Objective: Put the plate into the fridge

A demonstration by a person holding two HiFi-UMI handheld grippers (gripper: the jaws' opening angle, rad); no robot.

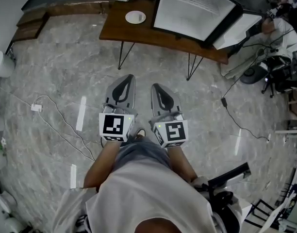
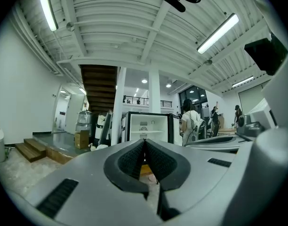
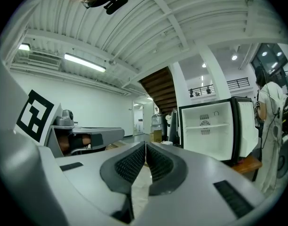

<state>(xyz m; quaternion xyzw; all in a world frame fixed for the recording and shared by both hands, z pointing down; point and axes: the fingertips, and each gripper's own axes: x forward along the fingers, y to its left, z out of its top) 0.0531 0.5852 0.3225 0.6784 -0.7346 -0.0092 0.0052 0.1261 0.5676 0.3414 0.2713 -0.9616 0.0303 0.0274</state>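
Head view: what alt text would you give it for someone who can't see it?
Seen from above, a person holds a left gripper and a right gripper side by side, both shut and empty, over a marble floor. Ahead stands a wooden table bearing a small white plate and an open fridge.

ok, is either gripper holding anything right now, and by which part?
Nothing is held. The left gripper and right gripper both have their jaws shut on nothing. The plate sits on the table.
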